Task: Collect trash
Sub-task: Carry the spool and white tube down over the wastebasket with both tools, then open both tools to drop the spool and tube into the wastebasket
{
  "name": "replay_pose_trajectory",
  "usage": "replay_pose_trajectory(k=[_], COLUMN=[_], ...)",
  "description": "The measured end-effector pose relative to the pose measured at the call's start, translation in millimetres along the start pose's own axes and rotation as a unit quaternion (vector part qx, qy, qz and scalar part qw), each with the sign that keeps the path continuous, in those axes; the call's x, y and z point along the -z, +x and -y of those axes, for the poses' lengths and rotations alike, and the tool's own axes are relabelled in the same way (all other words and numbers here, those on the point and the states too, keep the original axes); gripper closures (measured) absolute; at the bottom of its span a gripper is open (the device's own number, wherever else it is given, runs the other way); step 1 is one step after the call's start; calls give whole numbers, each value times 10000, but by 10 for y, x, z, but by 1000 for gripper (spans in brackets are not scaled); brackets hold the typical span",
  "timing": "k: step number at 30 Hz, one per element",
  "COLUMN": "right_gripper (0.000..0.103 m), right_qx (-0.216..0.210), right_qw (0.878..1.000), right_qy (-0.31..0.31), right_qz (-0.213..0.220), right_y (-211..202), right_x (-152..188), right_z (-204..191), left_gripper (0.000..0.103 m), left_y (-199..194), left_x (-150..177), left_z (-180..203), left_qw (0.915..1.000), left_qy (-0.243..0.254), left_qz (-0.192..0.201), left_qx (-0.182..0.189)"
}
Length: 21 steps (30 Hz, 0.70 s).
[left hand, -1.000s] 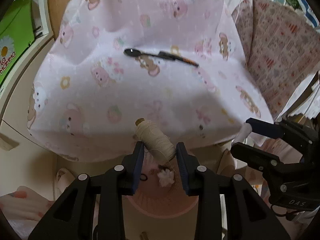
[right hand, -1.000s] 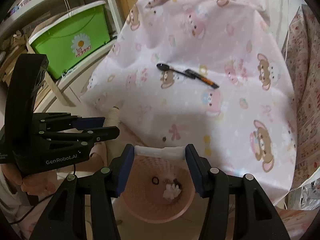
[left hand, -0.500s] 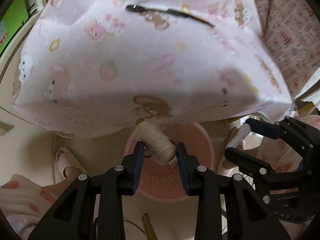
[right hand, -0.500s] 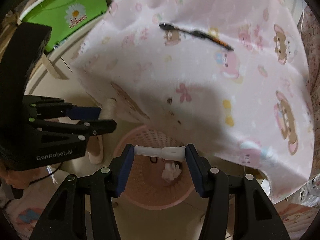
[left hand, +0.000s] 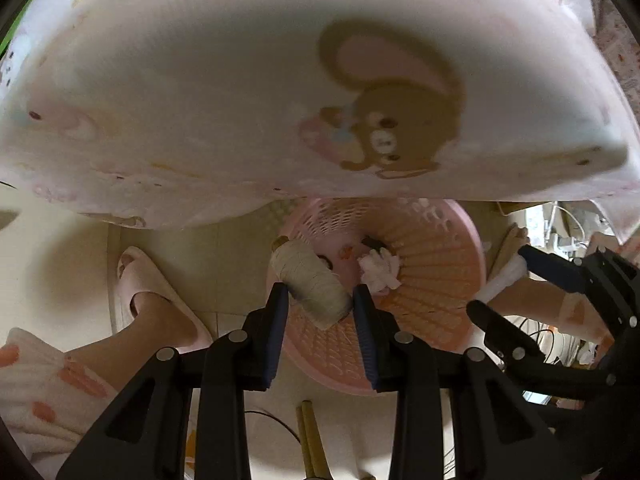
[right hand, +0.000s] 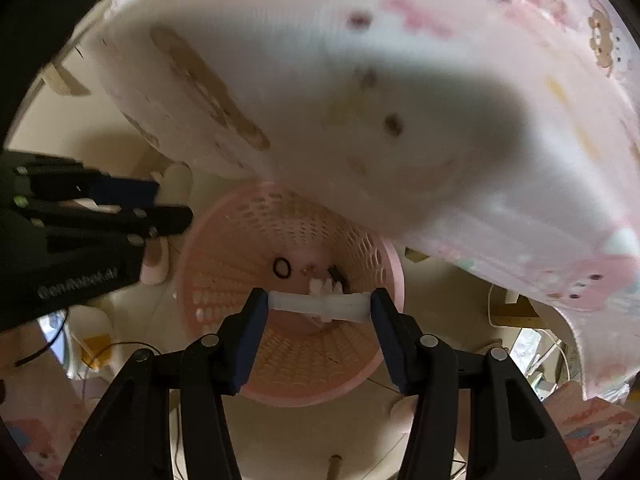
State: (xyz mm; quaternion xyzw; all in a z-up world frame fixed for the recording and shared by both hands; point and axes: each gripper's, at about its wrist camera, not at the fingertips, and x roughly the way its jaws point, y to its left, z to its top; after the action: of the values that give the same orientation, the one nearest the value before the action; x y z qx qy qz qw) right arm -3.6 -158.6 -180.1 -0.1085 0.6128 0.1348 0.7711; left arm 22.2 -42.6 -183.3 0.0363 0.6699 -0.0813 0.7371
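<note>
My left gripper is shut on a cream spool of thread, held just above the near rim of a pink perforated trash basket on the floor. My right gripper is shut on a white plastic tube, gripped end to end, directly over the same pink basket. Inside the basket lie a crumpled white tissue, a black ring and small dark bits. The right gripper with its tube shows at the right of the left wrist view; the left gripper shows at the left of the right wrist view.
The overhanging edge of a table covered in pink bear-print cloth fills the top of both views, hiding the basket's far rim. A foot in a pink slipper stands left of the basket. Cables and wooden sticks lie on the beige floor.
Both grippers have sunk from above the tabletop to below its edge, closer to the basket. The spoon and pen on the cloth have slid out of view. Both grips are unchanged.
</note>
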Motion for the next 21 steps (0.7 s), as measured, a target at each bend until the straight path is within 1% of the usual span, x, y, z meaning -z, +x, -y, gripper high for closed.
replay_pose_trajectory(k=[3,5,10,13,17,21], right_gripper=[48,48,48,47,47,47], right_qx=[98,117,227,238,341,313], right_qw=[9999,9995,9991,9989,9977,9975], right_qy=[43,120,56,46,-7,42], right_qz=[-121,-262,-352,-409,-577,-627], right_y=[139,245,362,392,482,461], right_x=[10,17,22,21,45,66], right_z=[7,33,1,-24,-33,-12], left_gripper=[71,71,71,71,71,71], left_y=[90,113,194,262,398,510], left_x=[-17,-53,-56,-60,-73,-56], left_z=[-28,-39,34,24,-8,-45], left_qw=[9996,9993,9992,9986,9981,9968], left_qy=[-137,-217,-83,-142,-181,-278], left_qz=[-212,-264,-377,-455,-586,-747], left_qx=[94,154,118,232,58,85])
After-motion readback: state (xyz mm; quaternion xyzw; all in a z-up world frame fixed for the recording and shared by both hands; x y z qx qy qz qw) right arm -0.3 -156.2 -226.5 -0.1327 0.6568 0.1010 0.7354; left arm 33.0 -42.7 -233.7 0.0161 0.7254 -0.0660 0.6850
